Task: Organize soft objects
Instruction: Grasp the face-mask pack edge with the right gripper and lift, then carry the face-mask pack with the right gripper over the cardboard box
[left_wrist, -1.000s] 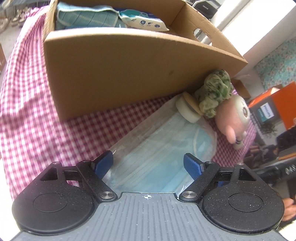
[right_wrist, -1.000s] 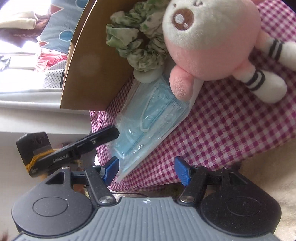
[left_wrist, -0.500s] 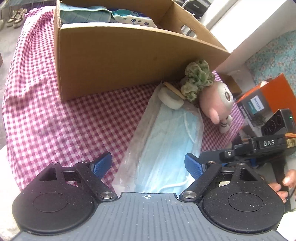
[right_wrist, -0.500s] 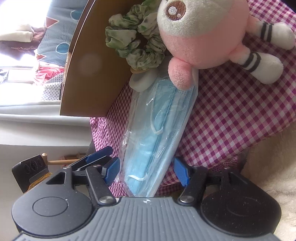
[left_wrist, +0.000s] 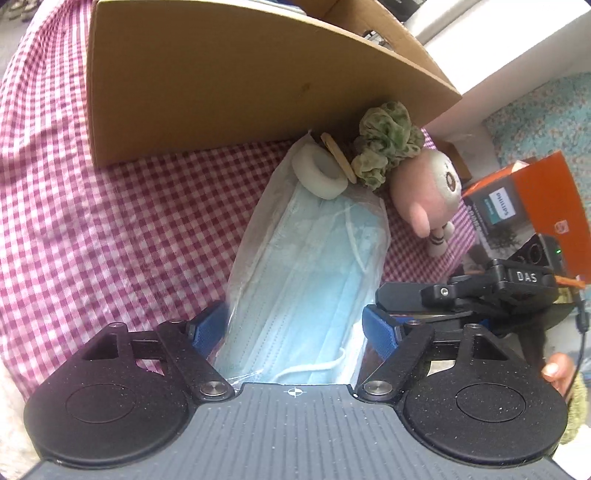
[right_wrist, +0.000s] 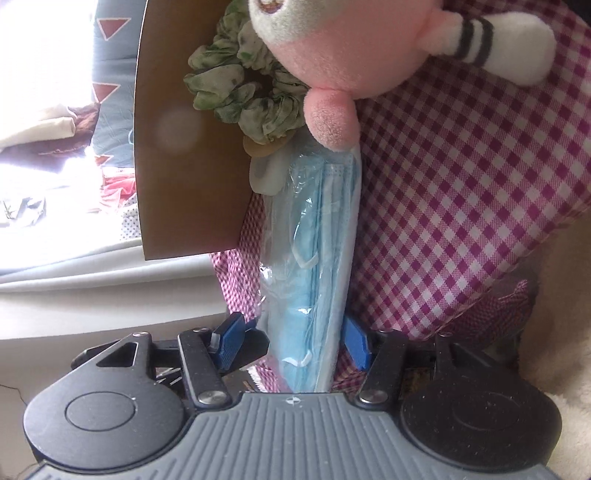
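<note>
1. Left gripper (left_wrist: 293, 326) and right gripper (right_wrist: 293, 341): jaws closing around the bagged face masks (left_wrist: 310, 266) at the tablecloth (left_wrist: 110, 221) edge, pads not yet pressing.
2. Remaining beside the cardboard box (left_wrist: 236, 81): scrunchie (left_wrist: 386, 144), plush toy (left_wrist: 424, 192); box contents hidden.

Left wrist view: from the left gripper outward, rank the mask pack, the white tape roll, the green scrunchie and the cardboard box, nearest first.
1. Mask pack, between the closing fingers, centre.
2. White tape roll, on the pack's far end.
3. Green scrunchie, just right of the roll, slightly farther.
4. Cardboard box, behind them all, upper left.
</note>
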